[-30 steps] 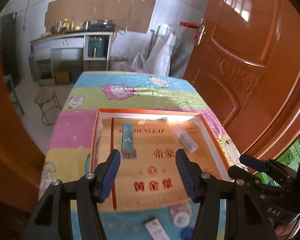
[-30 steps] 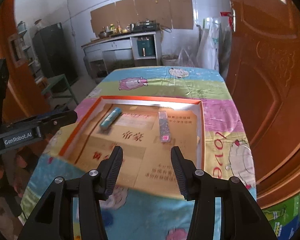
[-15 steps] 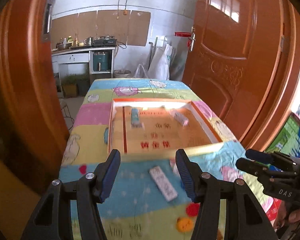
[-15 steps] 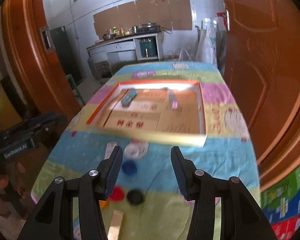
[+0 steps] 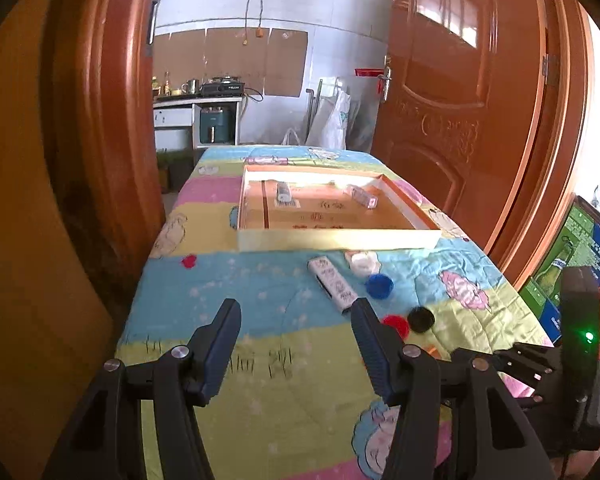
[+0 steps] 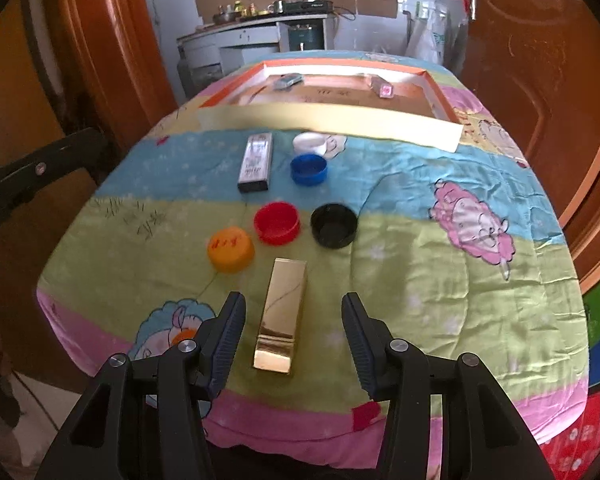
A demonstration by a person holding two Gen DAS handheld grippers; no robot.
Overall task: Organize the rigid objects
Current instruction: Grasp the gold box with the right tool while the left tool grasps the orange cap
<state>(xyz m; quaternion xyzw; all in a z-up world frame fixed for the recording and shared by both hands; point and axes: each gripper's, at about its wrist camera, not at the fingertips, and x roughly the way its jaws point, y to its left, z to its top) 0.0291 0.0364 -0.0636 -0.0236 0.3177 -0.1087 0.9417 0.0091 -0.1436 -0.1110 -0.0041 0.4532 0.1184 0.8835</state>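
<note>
My right gripper (image 6: 294, 320) is open above the near end of the table. A gold box (image 6: 284, 312) lies lengthwise on the cloth between its fingers, with a gap on each side. Beyond it sit an orange cap (image 6: 231, 249), a red cap (image 6: 277, 223), a black cap (image 6: 334, 225), a blue cap (image 6: 309, 169), a white cap (image 6: 312, 142) and a silver-white box (image 6: 255, 162). The shallow cardboard tray (image 6: 340, 122) holds a bluish tube (image 6: 287, 81) and a small clear box (image 6: 382, 87). My left gripper (image 5: 294, 336) is open and empty, short of the white box (image 5: 332, 284).
The table carries a colourful cartoon cloth (image 6: 460, 280), and its near edge drops off just under my right gripper. Brown wooden doors (image 5: 460, 120) flank both sides. Stacked cartons (image 5: 572, 256) stand on the floor at the right. A kitchen counter (image 5: 196, 100) is far behind.
Both grippers have pulled back from over the tray to the near end of the table. The caps and boxes have come into view, and the right gripper now straddles the gold box.
</note>
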